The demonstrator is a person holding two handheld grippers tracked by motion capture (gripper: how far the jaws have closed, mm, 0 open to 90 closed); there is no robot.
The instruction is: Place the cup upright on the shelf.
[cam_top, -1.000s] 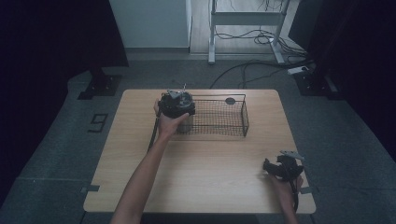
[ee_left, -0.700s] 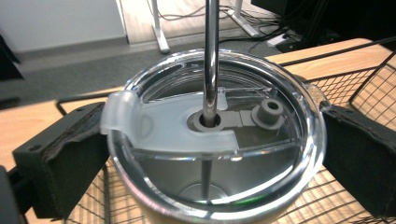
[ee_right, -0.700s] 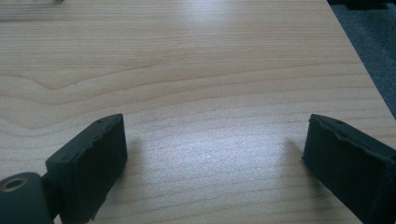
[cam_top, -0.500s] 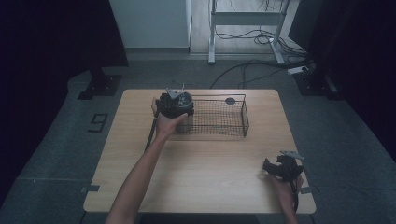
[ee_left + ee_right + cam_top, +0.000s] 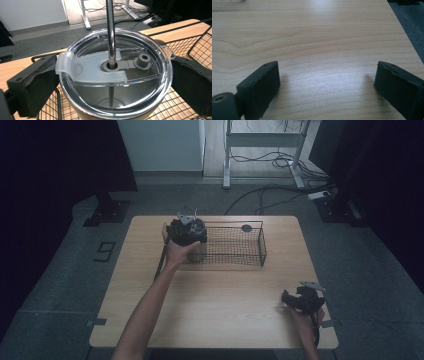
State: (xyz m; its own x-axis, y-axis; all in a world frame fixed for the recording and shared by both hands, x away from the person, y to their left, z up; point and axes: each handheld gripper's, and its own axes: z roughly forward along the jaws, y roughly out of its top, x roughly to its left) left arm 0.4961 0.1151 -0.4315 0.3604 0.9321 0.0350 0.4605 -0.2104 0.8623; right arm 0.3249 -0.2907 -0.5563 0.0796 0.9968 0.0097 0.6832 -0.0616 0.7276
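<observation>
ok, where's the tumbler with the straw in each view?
High view: the tumbler sits at the wire basket's left end, under the left tool.
Left gripper view: centre frame, clear lid up, between the jaws; straw rises through the lid.
Right gripper view: bare wooden table between open jaws.
Shared landmark: the table.

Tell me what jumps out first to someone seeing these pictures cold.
First, the steel tumbler with its clear lid and metal straw, between the left gripper's jaws at the left end of the black wire basket on the far side of the wooden table. Next, the right gripper, jaws wide apart over bare wood near the table's front right corner.
</observation>
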